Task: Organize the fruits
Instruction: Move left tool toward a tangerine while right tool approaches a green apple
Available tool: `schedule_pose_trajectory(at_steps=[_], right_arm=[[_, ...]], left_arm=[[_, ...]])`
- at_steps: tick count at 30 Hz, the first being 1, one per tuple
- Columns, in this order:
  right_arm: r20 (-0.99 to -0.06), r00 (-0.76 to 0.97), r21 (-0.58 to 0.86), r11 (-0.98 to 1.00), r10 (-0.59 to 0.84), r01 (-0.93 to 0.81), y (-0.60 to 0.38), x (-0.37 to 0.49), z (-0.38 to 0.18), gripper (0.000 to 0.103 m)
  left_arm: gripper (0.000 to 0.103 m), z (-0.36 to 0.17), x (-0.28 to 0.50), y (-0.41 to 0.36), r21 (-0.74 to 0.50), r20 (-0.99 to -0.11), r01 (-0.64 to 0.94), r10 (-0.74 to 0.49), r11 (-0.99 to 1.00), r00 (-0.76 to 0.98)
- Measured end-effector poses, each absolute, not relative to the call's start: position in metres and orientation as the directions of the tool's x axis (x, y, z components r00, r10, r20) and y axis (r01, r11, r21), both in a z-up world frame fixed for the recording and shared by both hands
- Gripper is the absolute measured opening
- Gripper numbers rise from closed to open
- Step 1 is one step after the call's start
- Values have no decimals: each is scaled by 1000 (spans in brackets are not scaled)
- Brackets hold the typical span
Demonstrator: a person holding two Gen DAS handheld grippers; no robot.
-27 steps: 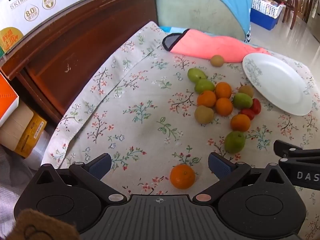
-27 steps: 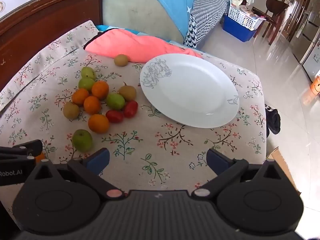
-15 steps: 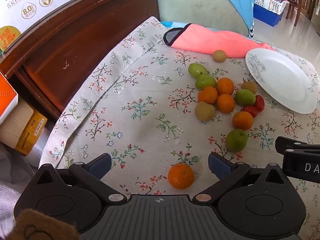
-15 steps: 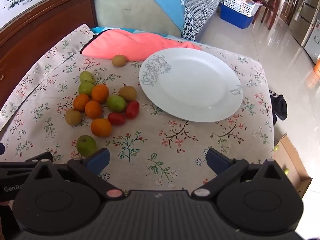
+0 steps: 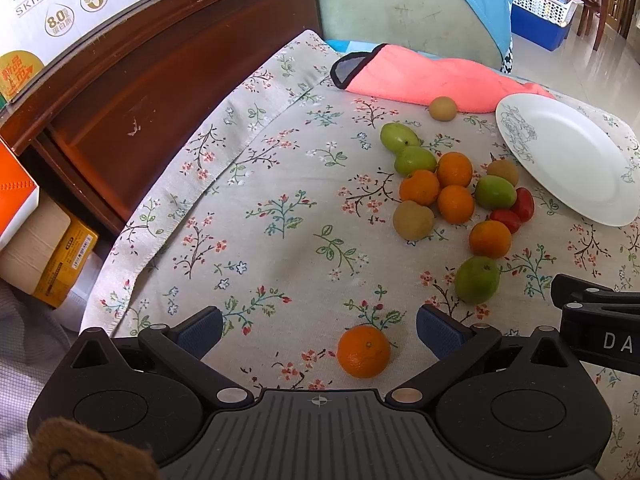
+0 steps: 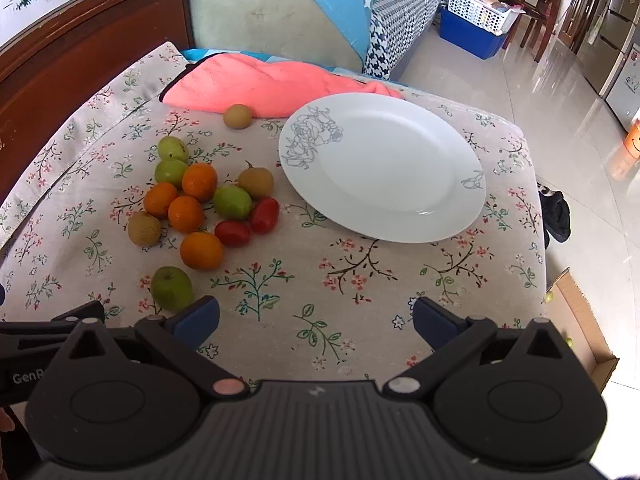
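A cluster of small fruits lies on the floral tablecloth: oranges (image 5: 454, 169), green fruits (image 5: 495, 192), brown fruits (image 5: 413, 220) and two red tomatoes (image 5: 522, 204). The cluster also shows in the right wrist view (image 6: 199, 181). A lone orange (image 5: 363, 351) lies between my left gripper's (image 5: 319, 326) open jaws. A white plate (image 6: 382, 167) sits empty to the right of the fruits. My right gripper (image 6: 316, 318) is open and empty above the cloth, with a green fruit (image 6: 171, 288) just beyond its left finger.
A pink cloth (image 6: 272, 86) lies at the table's far edge with a brown fruit (image 6: 237, 116) in front of it. A wooden cabinet (image 5: 160, 64) stands left, boxes (image 5: 48, 248) below it. A cardboard box (image 6: 580, 332) sits on the floor at right.
Both grippers have drawn back and risen slightly, so the fruits and plate sit a little further away. Both stay open. No fruit has moved.
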State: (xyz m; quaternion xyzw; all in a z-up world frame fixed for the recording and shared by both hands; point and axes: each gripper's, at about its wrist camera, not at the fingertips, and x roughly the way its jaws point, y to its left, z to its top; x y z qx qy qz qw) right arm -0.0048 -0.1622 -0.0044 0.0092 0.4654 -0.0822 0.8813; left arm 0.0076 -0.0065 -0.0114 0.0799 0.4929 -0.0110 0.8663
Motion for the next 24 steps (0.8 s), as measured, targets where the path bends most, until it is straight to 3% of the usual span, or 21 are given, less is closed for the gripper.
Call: schedule_pose_trajectory(at_steps=[24], right_arm=[[-806,573,-79,986,-149,146,-155,-5,-3,102]], left_arm=[[103,-10,8,-4,127,-856,69,74,990,512]])
